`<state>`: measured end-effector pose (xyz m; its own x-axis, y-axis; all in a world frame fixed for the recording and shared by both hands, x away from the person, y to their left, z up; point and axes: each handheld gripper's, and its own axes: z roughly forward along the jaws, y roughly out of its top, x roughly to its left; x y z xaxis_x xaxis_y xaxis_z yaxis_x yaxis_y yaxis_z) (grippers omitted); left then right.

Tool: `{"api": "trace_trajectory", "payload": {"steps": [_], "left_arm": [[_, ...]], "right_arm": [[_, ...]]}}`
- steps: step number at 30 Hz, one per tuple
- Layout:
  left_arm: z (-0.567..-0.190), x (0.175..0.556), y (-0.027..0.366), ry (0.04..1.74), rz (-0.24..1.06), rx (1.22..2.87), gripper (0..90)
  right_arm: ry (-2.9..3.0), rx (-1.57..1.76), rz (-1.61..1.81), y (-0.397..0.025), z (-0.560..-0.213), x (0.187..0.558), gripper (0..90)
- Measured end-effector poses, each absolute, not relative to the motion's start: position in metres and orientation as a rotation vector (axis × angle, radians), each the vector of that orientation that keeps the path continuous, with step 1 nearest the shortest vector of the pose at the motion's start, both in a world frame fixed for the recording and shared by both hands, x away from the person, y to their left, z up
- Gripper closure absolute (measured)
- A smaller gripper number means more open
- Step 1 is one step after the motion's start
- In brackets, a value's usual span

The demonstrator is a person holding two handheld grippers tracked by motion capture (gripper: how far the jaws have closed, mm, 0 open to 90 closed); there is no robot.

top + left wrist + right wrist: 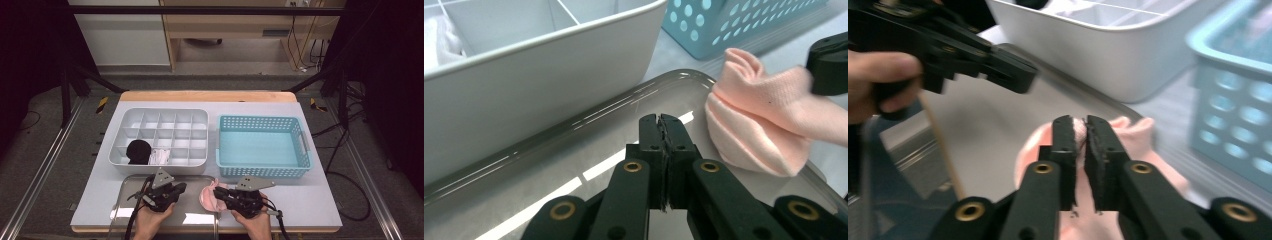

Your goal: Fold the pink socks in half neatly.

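Note:
A rolled pink sock (pixel 209 196) (pixel 758 127) (pixel 1128 135) hangs at the right edge of the clear tray (pixel 195 212) (pixel 589 150). My right gripper (pixel 223 195) (pixel 1079 131) is shut on it, with pink cloth pinched between the jaws. My left gripper (pixel 178 190) (pixel 660 122) hovers over the tray, shut with nothing in it, a little left of the sock. A white divided organizer (pixel 165 167) (pixel 549 95) (pixel 1108 55) stands behind the tray; a black sock roll (pixel 138 151) and a white sock (pixel 160 157) lie in its front cells.
A light blue perforated basket (pixel 302 150) (pixel 724 25) (pixel 1233 100) stands to the right of the organizer, with nothing visible inside. The table's front edge lies just under the person's hands (pixel 150 220). Metal rails run along both sides of the table.

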<state>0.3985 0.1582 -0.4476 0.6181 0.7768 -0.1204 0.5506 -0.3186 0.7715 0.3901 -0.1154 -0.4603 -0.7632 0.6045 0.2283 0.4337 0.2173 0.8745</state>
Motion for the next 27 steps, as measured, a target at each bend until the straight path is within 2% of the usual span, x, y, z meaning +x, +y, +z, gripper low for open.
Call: {"api": "trace_trajectory", "payload": {"steps": [9,14,19,23,27], "left_arm": [[-0.441,0.397,0.155,1.017,0.345,2.001,87.8],[-0.439,0.396,0.156,1.02,0.346,1.997,87.8],[-0.44,0.398,0.159,1.034,0.346,1.988,87.8],[-0.439,0.399,0.161,1.038,0.345,1.979,87.8],[-0.435,0.399,0.162,1.032,0.348,1.97,88.1]], "right_arm": [[2.429,0.977,1.542,-0.1,-0.476,0.388,87.1],[2.448,0.954,1.533,-0.093,-0.474,0.387,81.5],[2.34,0.967,1.619,-0.112,-0.455,0.389,75.3],[2.29,1.018,1.609,-0.126,-0.449,0.393,84.4],[2.38,1.023,1.519,-0.115,-0.468,0.394,89.7]]}}
